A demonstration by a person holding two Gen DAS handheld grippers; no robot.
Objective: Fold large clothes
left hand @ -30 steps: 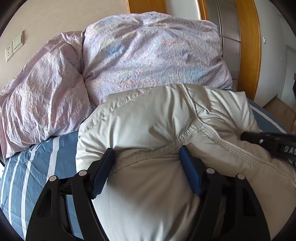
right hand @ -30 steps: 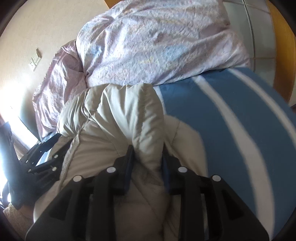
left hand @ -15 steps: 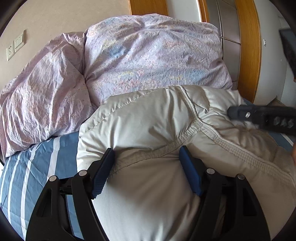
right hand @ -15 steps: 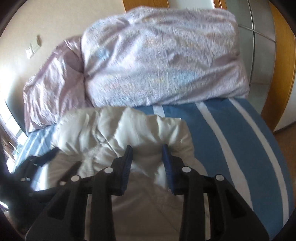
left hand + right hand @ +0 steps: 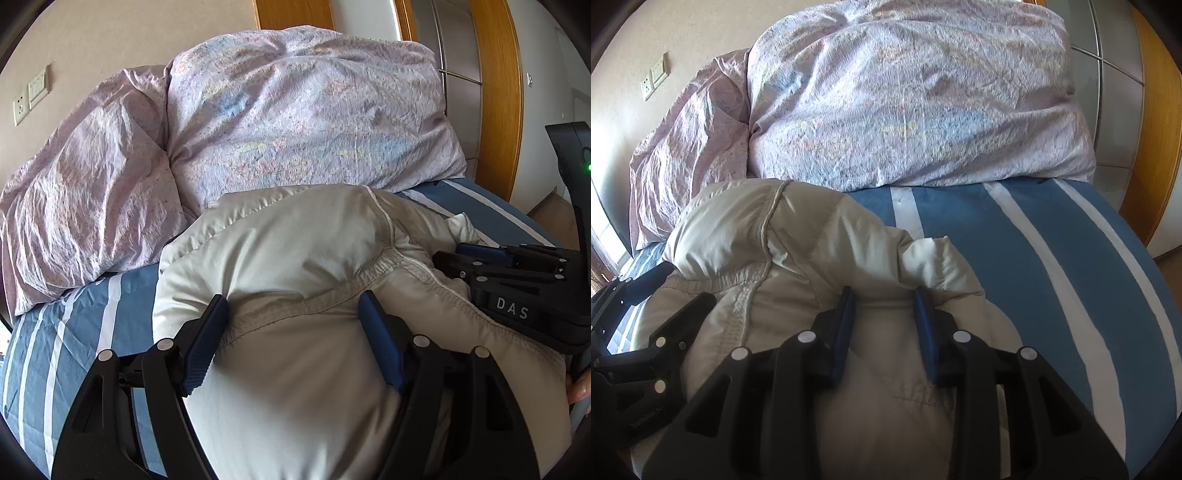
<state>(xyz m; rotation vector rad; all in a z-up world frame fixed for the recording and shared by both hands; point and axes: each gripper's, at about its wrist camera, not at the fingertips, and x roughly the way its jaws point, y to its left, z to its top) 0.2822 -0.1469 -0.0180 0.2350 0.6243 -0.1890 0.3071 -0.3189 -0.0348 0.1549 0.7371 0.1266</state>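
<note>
Both grippers clamp the puffy jacket

The cream down jacket (image 5: 295, 266) lies bunched on the blue striped bed (image 5: 1052, 258), near the lilac duvet (image 5: 303, 122). Left gripper (image 5: 293, 314) grasps a wide fold; right gripper (image 5: 884, 306) pinches a narrower bunch at its right edge

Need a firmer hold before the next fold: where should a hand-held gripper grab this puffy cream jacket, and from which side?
Probably the gathered stitched seam of the cream jacket, coming in from the near edge along the striped bedsheet. There the padding is pinched into a thin ridge, while the panels around it bulge. The left hand-held gripper already straddles it wide; the right hand-held gripper clamps a narrower fold.
</note>
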